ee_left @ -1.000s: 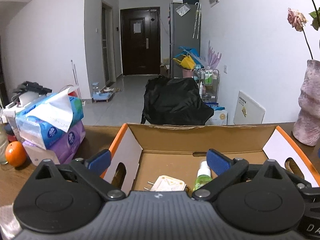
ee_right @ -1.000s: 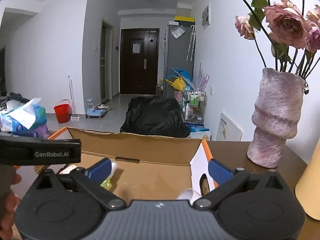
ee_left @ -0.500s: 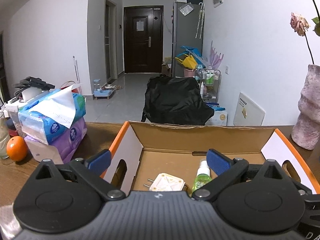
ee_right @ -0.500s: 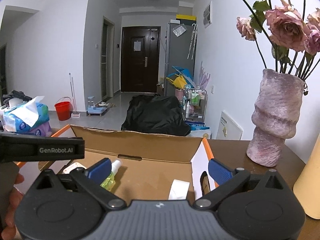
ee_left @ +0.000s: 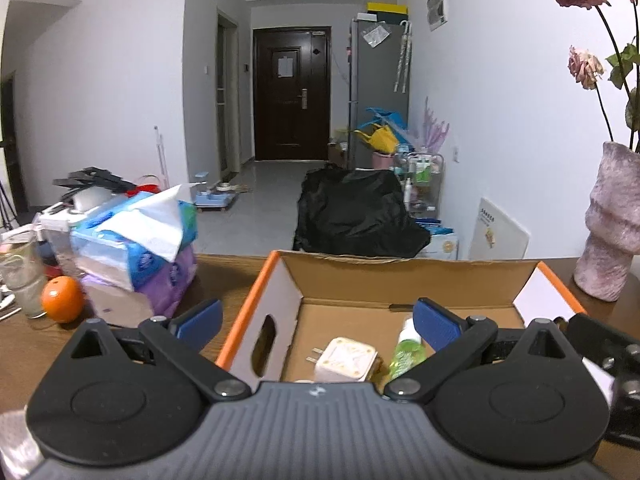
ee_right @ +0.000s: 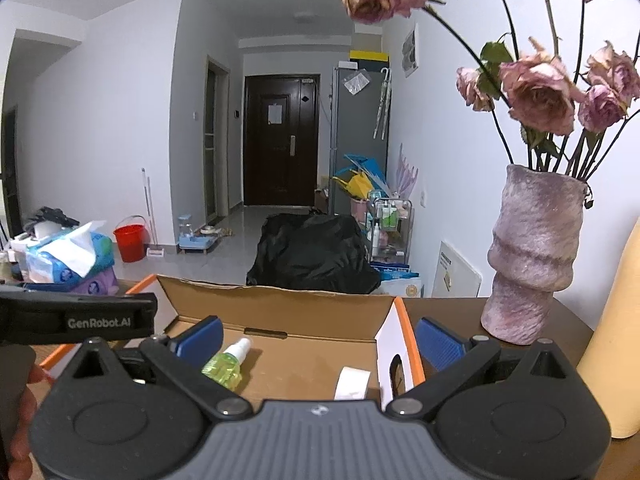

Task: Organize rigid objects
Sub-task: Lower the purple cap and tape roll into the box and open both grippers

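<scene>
Both tongs, left (ee_left: 316,322) and right (ee_right: 318,336), stood wide and empty above the cardboard box (ee_left: 400,280); charger (ee_left: 346,360) and green spray bottle (ee_right: 226,364) lay inside. Descending carelessly could catch a box wall, shifting it on the counter (ee_left: 224,276).

My two wrist views sit low and close behind the box (ee_left: 400,280) (ee_right: 280,300), facing the hallway door (ee_left: 291,92) (ee_right: 280,140), right view beside the vase (ee_right: 532,256), sharing both.

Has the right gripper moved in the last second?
Yes. The right gripper has risen and pulled back: the cardboard box sits lower, showing its white roll.
</scene>
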Tool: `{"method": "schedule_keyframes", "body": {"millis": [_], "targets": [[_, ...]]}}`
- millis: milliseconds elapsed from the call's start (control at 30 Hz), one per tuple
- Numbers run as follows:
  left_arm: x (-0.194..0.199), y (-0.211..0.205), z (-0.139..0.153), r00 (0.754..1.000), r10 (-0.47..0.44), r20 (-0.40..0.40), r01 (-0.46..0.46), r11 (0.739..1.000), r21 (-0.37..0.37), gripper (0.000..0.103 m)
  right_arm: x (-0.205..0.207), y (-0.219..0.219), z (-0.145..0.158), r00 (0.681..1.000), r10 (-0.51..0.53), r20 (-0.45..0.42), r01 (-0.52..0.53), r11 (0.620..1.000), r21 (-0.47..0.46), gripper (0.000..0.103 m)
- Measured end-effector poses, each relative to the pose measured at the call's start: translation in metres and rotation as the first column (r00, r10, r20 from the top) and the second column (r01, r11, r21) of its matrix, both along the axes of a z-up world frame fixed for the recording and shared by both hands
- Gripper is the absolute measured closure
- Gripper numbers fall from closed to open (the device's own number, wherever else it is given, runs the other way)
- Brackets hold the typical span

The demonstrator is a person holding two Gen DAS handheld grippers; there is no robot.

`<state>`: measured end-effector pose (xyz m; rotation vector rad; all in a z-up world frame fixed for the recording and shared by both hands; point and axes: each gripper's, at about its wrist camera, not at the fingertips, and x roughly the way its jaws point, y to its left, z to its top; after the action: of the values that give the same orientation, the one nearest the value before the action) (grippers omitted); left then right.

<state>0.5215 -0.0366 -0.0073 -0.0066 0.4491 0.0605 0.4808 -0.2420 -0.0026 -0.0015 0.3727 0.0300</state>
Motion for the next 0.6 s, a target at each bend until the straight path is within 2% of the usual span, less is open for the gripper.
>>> {"method": "schedule_keyframes", "body": {"millis": [267,600], "targets": [[-0.03,0.005,0.0,1.0,0.0,-0.016,0.0,1.0,-0.019,0.0,-0.034,-0.002,0.008,1.0,0.02,0.023,-0.021,1.0,0.013,0.0],[-0.082,0.008,-0.002,0.999,-0.044,-0.026,0.043,0.999,-0.032,0.0,-0.077,-0.005,0.003,1.0,0.024,0.008,-0.024,1.0,0.017,0.0]]}}
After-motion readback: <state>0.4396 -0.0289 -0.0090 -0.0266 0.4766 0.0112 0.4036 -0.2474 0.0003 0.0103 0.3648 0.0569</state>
